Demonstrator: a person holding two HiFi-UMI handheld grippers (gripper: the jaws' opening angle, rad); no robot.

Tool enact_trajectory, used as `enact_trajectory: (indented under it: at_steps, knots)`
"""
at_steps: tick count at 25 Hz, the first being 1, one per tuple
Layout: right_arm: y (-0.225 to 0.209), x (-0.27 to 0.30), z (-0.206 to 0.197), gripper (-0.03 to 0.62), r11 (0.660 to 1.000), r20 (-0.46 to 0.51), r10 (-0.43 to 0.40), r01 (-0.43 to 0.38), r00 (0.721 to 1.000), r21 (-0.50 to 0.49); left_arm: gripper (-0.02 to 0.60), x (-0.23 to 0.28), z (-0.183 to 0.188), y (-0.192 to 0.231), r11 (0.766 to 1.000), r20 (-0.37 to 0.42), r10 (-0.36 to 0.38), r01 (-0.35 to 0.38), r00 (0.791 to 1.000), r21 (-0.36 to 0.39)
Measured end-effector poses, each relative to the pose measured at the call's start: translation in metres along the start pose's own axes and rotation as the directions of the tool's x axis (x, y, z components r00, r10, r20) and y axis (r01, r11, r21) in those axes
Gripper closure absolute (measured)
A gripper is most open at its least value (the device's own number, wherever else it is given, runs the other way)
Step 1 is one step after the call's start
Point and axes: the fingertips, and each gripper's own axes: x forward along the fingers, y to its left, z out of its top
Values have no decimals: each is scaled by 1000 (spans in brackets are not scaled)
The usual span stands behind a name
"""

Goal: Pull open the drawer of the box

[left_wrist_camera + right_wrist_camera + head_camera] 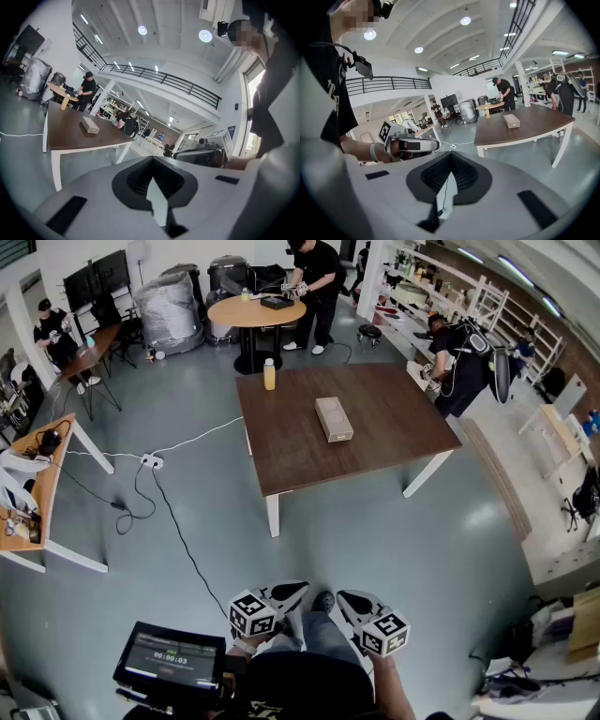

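A small pale box lies flat near the middle of the dark brown table, far ahead of me. My left gripper and right gripper hang close to my body, well short of the table, both with jaws together and nothing between them. In the left gripper view the box shows small on the table beyond the shut left gripper. The right gripper view has the box on the table past the shut right gripper.
An orange bottle stands at the table's far left corner. A power strip with cables lies on the floor to the left. A screen sits at my lower left. People work at a round table behind and at the right shelves.
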Motion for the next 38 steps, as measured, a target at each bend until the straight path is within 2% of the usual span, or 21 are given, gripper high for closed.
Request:
enact_trajectory:
  at_steps: [7, 11, 18, 22, 30, 38]
  knots:
    - [-15, 9, 15, 606, 1000, -7, 9, -9, 1000, -30, 581, 1, 22, 15, 998, 49, 43, -40, 998, -44]
    - [-34, 11, 19, 606, 1000, 4, -3, 3, 1000, -21, 581, 13, 25, 25, 998, 40, 53, -51, 998, -49]
    - [-83, -5, 26, 606, 999, 21, -35, 35, 999, 10, 581, 63, 38, 24, 1000, 3, 25, -25, 1000, -15]
    - [-125, -13, 51, 606, 998, 70, -59, 59, 996, 3, 581, 108, 62, 29, 999, -17, 0, 1, 1000, 46]
    - [-184, -11, 71, 606, 999, 74, -45, 45, 996, 9, 581, 156, 93, 43, 997, -35, 10, -8, 999, 73]
    - [-245, -7, 88, 606, 1000, 90, -10, 10, 996, -1, 581, 215, 105, 56, 996, -50, 31, -27, 998, 83]
